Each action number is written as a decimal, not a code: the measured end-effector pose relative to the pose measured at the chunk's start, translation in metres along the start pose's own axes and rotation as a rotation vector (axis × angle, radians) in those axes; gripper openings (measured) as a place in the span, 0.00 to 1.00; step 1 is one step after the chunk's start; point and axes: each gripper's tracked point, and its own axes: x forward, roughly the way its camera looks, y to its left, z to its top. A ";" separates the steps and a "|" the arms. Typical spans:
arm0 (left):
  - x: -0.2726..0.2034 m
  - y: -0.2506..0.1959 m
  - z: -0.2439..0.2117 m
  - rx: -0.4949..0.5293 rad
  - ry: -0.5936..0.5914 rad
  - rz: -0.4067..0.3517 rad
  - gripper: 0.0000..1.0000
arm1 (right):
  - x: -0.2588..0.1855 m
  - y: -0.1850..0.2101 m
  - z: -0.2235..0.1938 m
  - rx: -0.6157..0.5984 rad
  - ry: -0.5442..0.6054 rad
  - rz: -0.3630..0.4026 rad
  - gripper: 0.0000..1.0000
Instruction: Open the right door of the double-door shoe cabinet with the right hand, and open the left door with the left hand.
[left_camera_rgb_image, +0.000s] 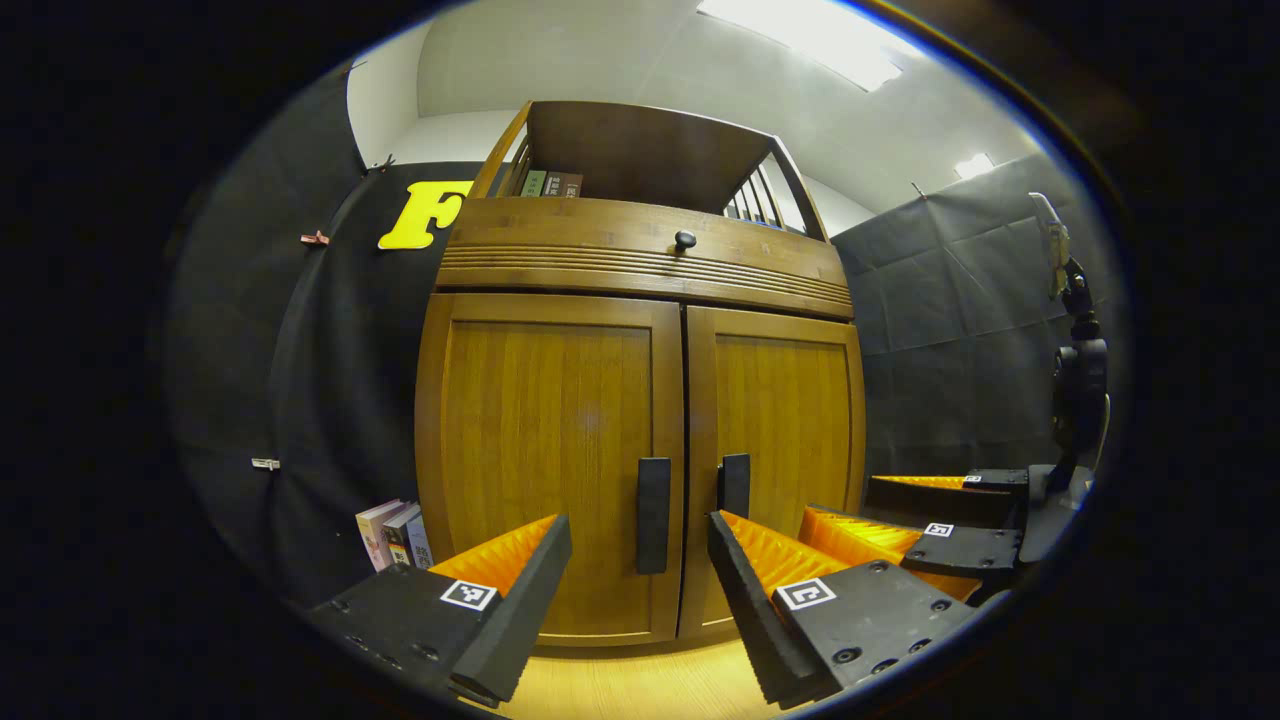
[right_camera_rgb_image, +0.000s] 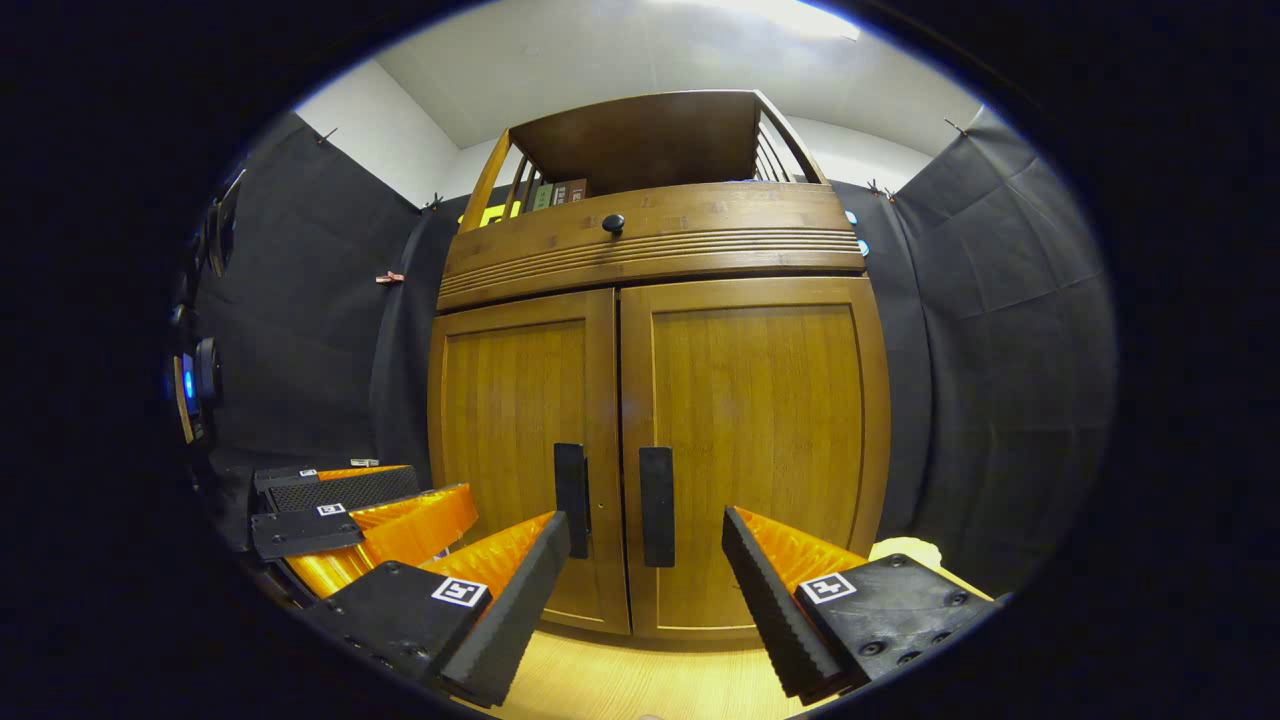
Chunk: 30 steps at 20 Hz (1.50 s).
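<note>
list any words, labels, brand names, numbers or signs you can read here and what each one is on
None can be read.
Dark book spines on the brown wooden shoe cabinet's top shelf: light marks, too small to read.
Pale upright books on the floor left of the cabinet: print too blurred.
Square black-and-white marker tags on the left gripper and right gripper: patterns, not text.
</note>
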 end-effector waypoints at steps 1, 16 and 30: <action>0.001 -0.001 -0.001 -0.003 0.002 -0.006 0.86 | 0.001 0.000 0.000 0.000 0.002 -0.004 0.99; 0.001 0.016 -0.006 -0.002 0.013 0.006 0.93 | 0.066 -0.012 -0.006 0.044 -0.044 -0.047 0.97; -0.009 0.044 -0.017 -0.021 0.027 0.051 0.92 | 0.127 -0.005 -0.036 -0.001 -0.049 -0.063 0.97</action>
